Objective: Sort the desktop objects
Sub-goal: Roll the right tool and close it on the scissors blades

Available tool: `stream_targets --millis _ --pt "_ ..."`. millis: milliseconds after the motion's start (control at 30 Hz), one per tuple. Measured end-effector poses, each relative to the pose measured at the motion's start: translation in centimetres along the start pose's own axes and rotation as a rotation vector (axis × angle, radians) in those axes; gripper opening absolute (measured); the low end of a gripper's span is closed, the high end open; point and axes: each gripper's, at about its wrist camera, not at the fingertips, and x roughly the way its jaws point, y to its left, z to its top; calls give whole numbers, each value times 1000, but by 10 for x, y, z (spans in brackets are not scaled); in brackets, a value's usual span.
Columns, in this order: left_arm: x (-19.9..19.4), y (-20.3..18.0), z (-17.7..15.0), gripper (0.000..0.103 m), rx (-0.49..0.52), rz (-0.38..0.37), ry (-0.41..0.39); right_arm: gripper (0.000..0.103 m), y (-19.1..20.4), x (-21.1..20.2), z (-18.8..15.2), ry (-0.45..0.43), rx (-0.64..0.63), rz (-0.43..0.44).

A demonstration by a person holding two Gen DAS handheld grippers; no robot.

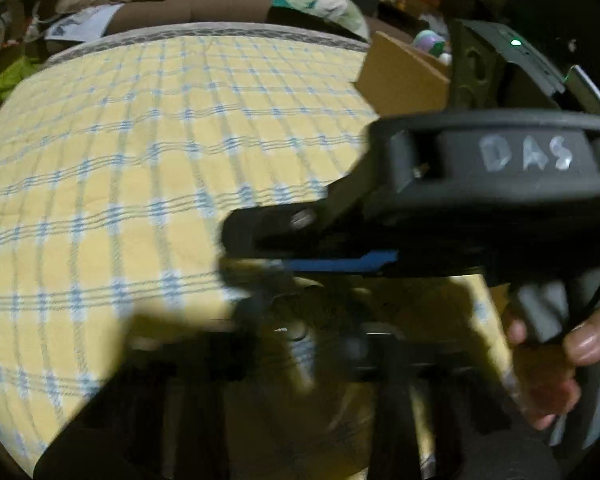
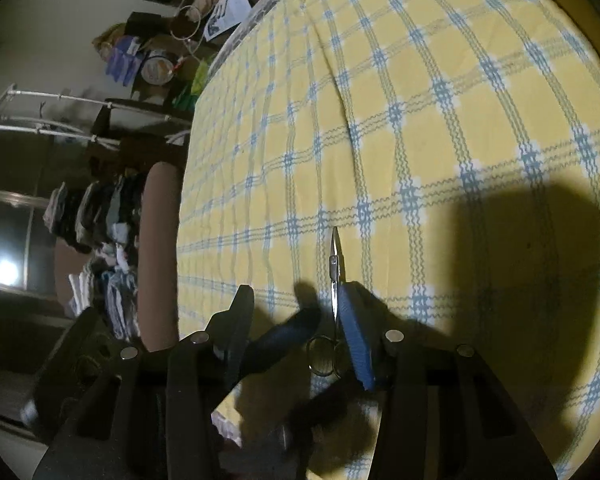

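Note:
Small metal scissors (image 2: 333, 280) lie on the yellow checked cloth (image 2: 420, 120), blades closed and pointing away, finger rings (image 2: 322, 356) nearest the camera. My right gripper (image 2: 296, 320) is open, its jaws on either side of the scissors' handles; the blue-padded right finger (image 2: 356, 340) is right beside them, the left finger (image 2: 240, 328) stands well apart. In the left wrist view the right gripper's body (image 1: 480, 184), marked "DAS", crosses in front, held by a hand (image 1: 572, 344). My left gripper's fingers are blurred and dark at the bottom; their state is unclear.
A cardboard box (image 1: 404, 76) stands at the cloth's far right with toys behind it. A brown sofa (image 1: 188, 4) with cushions and bags lies beyond the far edge. Clothes and clutter (image 2: 100, 240) lie off the cloth's left side.

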Motion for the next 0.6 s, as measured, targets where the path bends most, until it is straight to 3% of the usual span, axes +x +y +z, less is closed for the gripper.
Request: stream_targets --millis 200,400,500,600 --pt "-4 20 -3 12 -100 -109 10 42 -4 0 1 20 7 23" --pt "-11 30 -4 3 -138 -188 0 26 -3 1 1 36 -40 -27" --pt "-16 24 -1 2 -100 -204 -6 25 -4 3 2 50 -48 -16" --pt "-11 13 -1 2 -58 -201 9 16 1 4 2 60 -101 -58"
